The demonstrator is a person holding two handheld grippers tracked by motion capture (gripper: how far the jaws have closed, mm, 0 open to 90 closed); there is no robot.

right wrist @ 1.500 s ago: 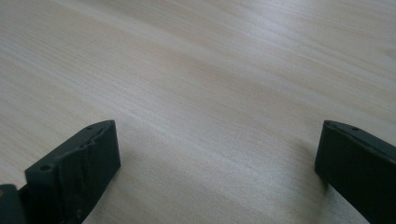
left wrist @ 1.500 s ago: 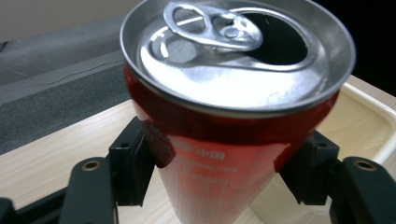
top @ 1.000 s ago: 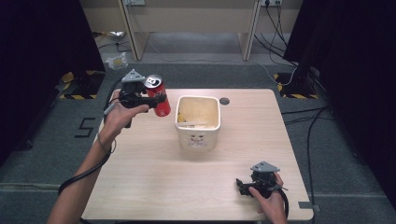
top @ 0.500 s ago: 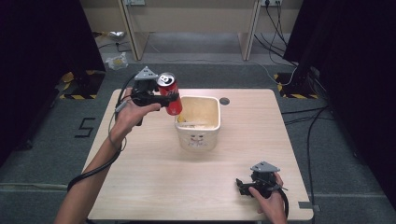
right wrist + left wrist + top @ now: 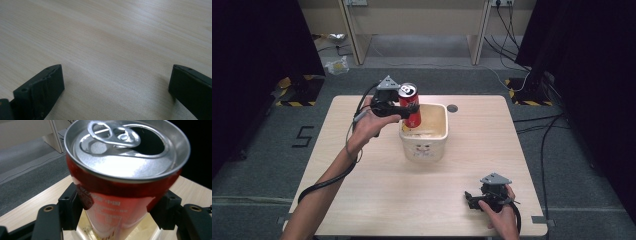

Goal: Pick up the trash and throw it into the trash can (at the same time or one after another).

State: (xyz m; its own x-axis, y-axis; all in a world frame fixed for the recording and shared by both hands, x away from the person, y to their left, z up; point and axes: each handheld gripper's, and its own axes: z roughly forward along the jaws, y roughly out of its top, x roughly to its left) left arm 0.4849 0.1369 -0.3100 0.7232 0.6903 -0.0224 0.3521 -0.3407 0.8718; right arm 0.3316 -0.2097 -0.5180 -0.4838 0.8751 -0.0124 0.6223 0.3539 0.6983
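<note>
Nearest the person, the right gripper [image 5: 482,196] rests low on the tabletop [image 5: 377,200] near its front right corner, held in the right hand [image 5: 499,212]. Its fingers [image 5: 41,87] stand wide apart with only bare wood between them.

Farther in, near the middle of the tabletop, sits a cream tub [image 5: 424,145], open at the top, with a small face printed on its near wall.

Above the tub's left rim, the left gripper [image 5: 404,111] holds a red can [image 5: 411,105]. Its fingers [image 5: 71,206] press on the can's two sides, gripping it in the air. The can is roughly upright, tilted a little, its silver top opened with the tab in place; its base hangs over the tub's left edge, inside the rim line.

Beyond the tub, a dark round hole [image 5: 452,108] marks the tabletop near its far edge.
</note>
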